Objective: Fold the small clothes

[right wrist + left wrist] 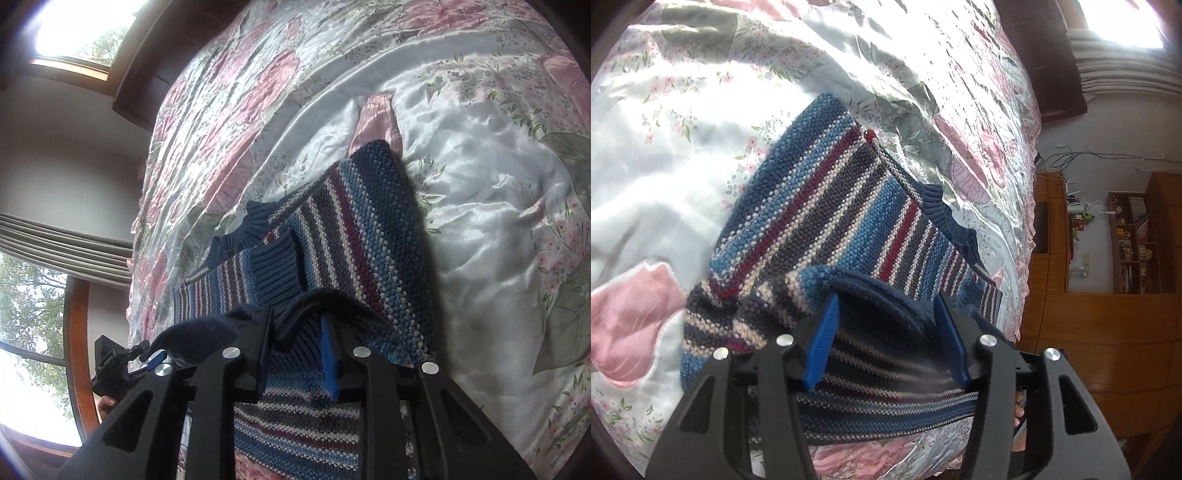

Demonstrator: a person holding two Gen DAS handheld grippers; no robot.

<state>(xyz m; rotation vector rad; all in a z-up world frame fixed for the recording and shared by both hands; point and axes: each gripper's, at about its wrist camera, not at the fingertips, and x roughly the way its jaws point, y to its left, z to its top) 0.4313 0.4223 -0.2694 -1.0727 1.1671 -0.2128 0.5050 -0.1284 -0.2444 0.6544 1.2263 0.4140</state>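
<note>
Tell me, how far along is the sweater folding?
Partway. The striped sweater lies on the floral bedspread with its sleeves already folded in. Both the left gripper and right gripper have the navy hem between their fingers, lifted. Left: carry the hem toward the collar and let go.

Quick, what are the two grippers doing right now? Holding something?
Left gripper: fingers spread wide with the striped sweater bunched between them, open.
Right gripper: fingers close together, shut on the sweater's dark blue hem.
</note>
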